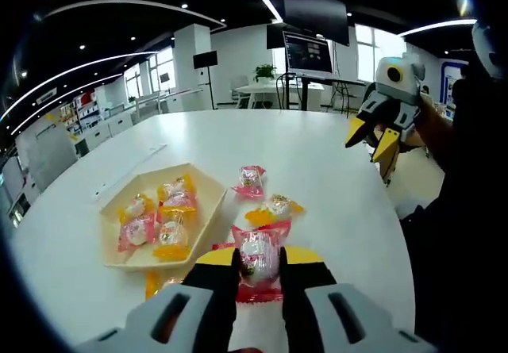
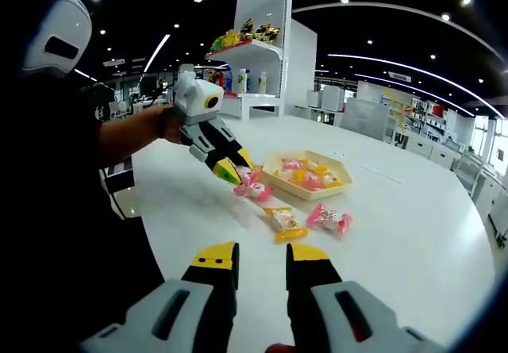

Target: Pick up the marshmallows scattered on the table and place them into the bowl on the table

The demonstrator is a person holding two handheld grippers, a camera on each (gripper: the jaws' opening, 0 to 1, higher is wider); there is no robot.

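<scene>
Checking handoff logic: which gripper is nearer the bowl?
Left. The left gripper, shut on a pink-wrapped marshmallow, sits beside the bowl; the right gripper hangs farther back, open.

The landmark is the bowl point(image 1: 208, 185), a shallow hexagonal tray on the white counter point(image 1: 333, 155). Beyond the bowl, the counter lies bare out to its far edge, wide open for a pass. On the near side of the bowl, two wrapped marshmallows point(image 1: 273, 209) lie loose on the counter, and the left hand-held gripper point(image 1: 259, 267), closed on a third, crowds that approach. The bowl's top is uncovered, several sweets inside.
</scene>
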